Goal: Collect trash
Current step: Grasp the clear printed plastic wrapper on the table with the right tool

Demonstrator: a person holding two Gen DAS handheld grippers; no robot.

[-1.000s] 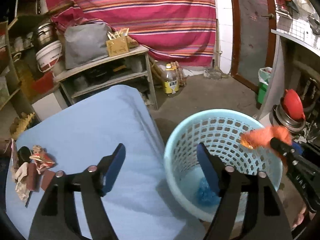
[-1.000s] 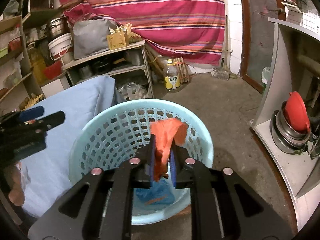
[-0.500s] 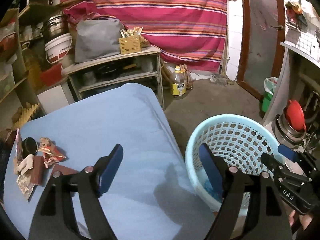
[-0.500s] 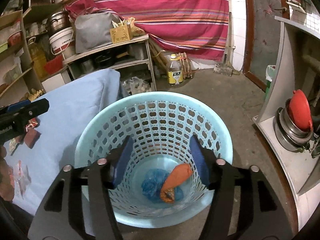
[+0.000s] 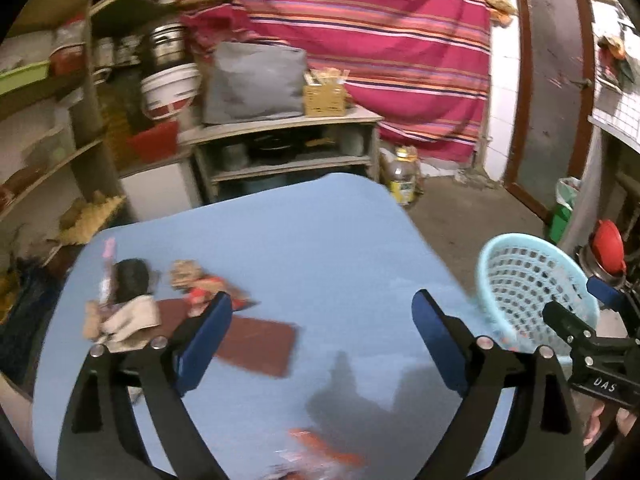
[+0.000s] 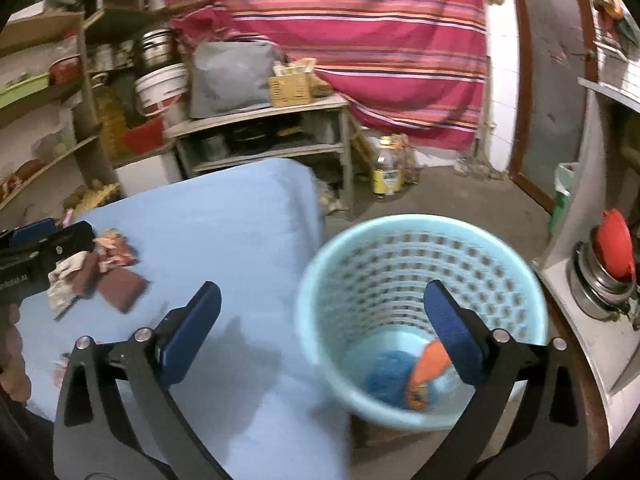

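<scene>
The left gripper (image 5: 322, 332) hangs over the blue worktop (image 5: 304, 240), its jaws opening wide with nothing between them. Ahead of it, near the worktop's left edge, lies a small heap of trash: a flat brown wrapper (image 5: 256, 346), a crumpled red and tan wrapper (image 5: 200, 286), a pale crumpled paper (image 5: 128, 320) and a dark round piece (image 5: 130, 276), all touching or just beside one another. More red scraps (image 5: 320, 454) lie blurred at the near edge. The right gripper (image 6: 322, 326) is poised above the worktop's right edge and the light blue basket (image 6: 320, 280), which stands on the floor just beside that edge; its jaws are also opening wide and hold nothing. Inside the basket, at the bottom, rest an orange wrapper (image 6: 428, 368) and a blue crumpled piece (image 6: 386, 376), touching each other. In the left wrist view the right gripper's tips show in front of the basket.
</scene>
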